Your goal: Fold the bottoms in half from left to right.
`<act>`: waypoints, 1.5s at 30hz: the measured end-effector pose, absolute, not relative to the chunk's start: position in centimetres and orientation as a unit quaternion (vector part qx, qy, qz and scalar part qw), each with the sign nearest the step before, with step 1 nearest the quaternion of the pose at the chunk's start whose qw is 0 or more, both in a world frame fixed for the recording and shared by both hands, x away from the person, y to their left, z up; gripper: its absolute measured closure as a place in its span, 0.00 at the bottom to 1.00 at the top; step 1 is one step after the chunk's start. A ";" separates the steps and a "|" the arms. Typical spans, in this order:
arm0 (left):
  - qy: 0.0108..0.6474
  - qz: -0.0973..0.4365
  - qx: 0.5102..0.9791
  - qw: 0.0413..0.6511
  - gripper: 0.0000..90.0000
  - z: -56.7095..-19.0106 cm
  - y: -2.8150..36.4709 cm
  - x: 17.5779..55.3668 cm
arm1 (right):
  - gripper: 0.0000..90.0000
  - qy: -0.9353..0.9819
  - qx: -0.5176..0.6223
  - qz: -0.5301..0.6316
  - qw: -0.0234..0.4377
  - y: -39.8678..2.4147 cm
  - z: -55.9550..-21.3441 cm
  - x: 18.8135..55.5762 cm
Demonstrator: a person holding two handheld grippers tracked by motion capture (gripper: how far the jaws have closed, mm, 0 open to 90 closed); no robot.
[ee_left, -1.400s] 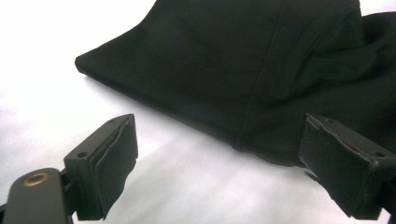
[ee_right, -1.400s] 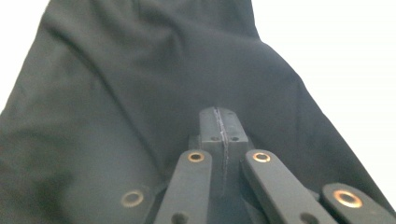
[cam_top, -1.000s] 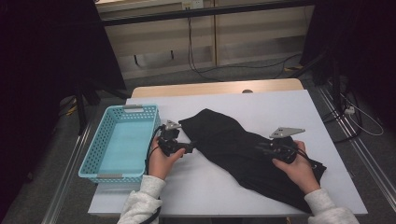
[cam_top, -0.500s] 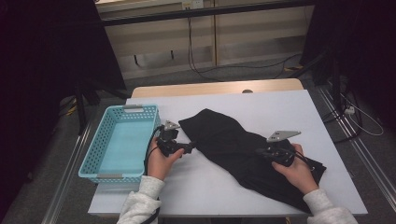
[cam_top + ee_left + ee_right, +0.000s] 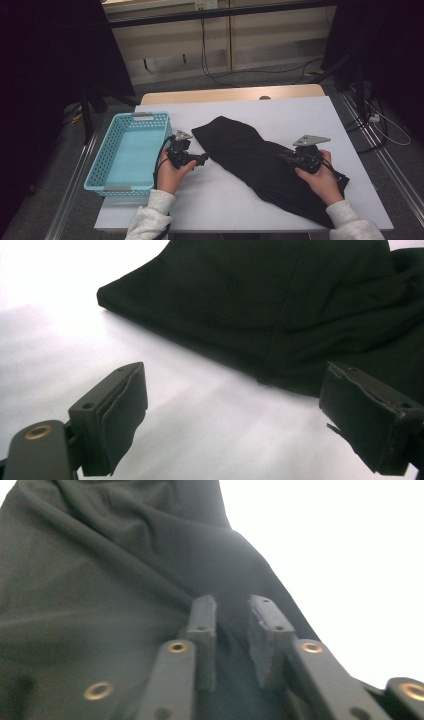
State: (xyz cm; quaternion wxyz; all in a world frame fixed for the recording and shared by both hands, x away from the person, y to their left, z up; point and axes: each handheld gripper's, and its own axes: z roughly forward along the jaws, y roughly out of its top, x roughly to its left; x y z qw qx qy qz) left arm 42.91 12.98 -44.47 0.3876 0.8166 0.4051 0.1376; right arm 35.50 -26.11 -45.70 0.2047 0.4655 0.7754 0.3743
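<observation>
While readying to gather the black garment [image 5: 260, 165] sprawled slantwise across the white table [image 5: 225, 210]: left gripper [image 5: 235, 385] gaping wide beside its edge, empty; right gripper [image 5: 232, 602] narrow over the cloth, just reopening, pinching nothing — next, likely bite fabric at both ends.

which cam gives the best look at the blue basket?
High view. The blue basket sits whole at the table's left edge, rim, handles and inside all visible, just left of the left gripper. The two gripper views look at the black cloth and white tabletop instead.
</observation>
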 end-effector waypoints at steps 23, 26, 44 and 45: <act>0.402 0.136 0.817 0.391 0.13 -44.1 12.6 42.6 | 0.68 0.813 0.411 0.377 0.169 -24.4 -46.1 29.7; 0.403 0.136 0.815 0.394 0.13 -44.1 12.7 42.5 | 0.78 0.820 0.404 0.370 0.167 -24.1 -46.4 29.6; 0.393 0.139 0.820 0.392 0.13 -43.9 12.1 42.2 | 0.78 0.828 0.398 0.380 0.107 -23.9 -45.7 27.8; 0.393 0.140 0.819 0.393 0.13 -43.8 12.1 42.1 | 0.74 0.823 0.404 0.384 0.112 -24.2 -45.5 28.0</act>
